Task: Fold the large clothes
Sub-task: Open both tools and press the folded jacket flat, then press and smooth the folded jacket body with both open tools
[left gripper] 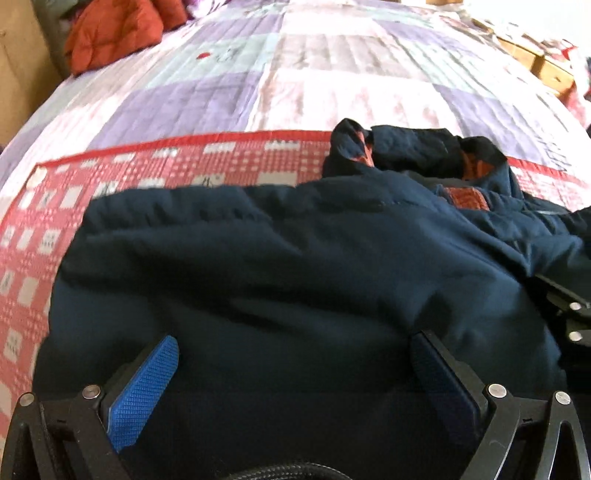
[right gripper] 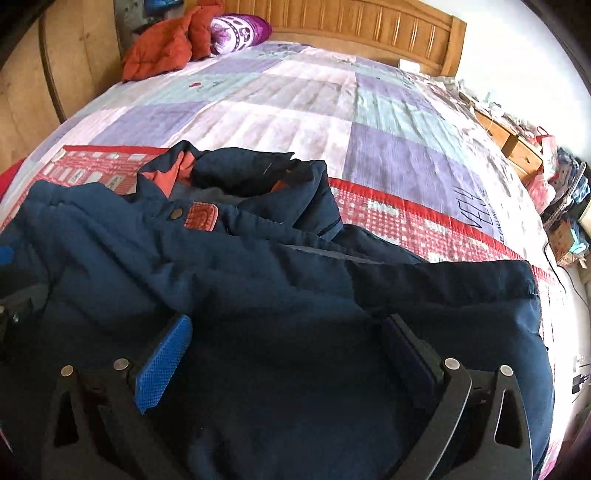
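Observation:
A large navy padded jacket (left gripper: 280, 254) with orange lining lies bunched on the near part of the bed. It also shows in the right wrist view (right gripper: 258, 273), with its collar and an orange patch (right gripper: 200, 217) at the far side. My left gripper (left gripper: 295, 343) is open, its blue pads wide apart just over the jacket's body. My right gripper (right gripper: 288, 328) is open too, over the jacket's right part. The right gripper's frame shows at the right edge of the left wrist view (left gripper: 569, 314). Neither holds cloth.
The bed is covered by a patchwork quilt (right gripper: 332, 110) with a red checked band (left gripper: 166, 166). An orange padded garment (right gripper: 162, 48) and a purple pillow (right gripper: 240, 31) lie at the far left by the wooden headboard (right gripper: 351, 22). A cluttered cabinet (right gripper: 517, 147) stands at the right.

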`<state>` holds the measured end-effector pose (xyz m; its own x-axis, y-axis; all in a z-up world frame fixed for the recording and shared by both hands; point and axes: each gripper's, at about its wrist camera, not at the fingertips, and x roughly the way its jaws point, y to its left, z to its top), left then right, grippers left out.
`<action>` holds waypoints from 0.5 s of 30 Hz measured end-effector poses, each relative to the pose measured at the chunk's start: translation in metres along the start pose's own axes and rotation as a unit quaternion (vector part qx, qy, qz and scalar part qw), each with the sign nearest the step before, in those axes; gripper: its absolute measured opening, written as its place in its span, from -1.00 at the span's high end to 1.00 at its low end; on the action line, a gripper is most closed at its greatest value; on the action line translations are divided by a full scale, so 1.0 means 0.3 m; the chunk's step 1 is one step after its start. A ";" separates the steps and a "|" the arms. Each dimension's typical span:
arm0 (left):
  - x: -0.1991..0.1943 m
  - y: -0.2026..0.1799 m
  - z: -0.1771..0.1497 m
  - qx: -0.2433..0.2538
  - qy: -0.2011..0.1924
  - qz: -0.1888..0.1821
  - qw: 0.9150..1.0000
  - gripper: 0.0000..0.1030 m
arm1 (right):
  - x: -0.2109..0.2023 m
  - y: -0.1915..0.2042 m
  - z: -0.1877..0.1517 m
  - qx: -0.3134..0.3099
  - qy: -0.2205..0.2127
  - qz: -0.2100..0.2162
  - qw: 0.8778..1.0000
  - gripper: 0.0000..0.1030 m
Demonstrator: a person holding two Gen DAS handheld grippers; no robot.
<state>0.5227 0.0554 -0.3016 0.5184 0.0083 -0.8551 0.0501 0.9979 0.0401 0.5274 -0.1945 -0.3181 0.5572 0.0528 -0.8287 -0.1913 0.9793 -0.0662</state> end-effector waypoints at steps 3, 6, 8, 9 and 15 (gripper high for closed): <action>-0.011 -0.025 -0.009 0.008 0.000 0.001 1.000 -1.00 | 0.000 -0.007 -0.005 0.003 -0.002 0.004 1.000 -1.00; -0.018 -0.047 -0.011 0.019 0.001 -0.001 1.000 -1.00 | 0.002 -0.005 -0.010 0.002 -0.005 0.003 1.000 -1.00; -0.021 -0.054 -0.013 0.019 0.003 -0.004 1.000 -1.00 | 0.004 -0.005 -0.012 0.002 -0.006 0.002 1.000 -1.00; -0.021 -0.056 -0.014 0.019 0.004 -0.004 1.000 -1.00 | 0.004 -0.005 -0.013 0.002 -0.006 0.002 1.000 -1.00; -0.034 -0.072 -0.035 0.020 0.009 -0.008 1.000 -1.00 | 0.009 -0.002 -0.015 0.002 -0.007 0.003 1.000 -1.00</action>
<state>0.5074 0.0345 -0.2993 0.5014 -0.0052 -0.8652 0.0923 0.9946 0.0475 0.5256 -0.1958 -0.3229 0.5672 0.0623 -0.8212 -0.1912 0.9798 -0.0578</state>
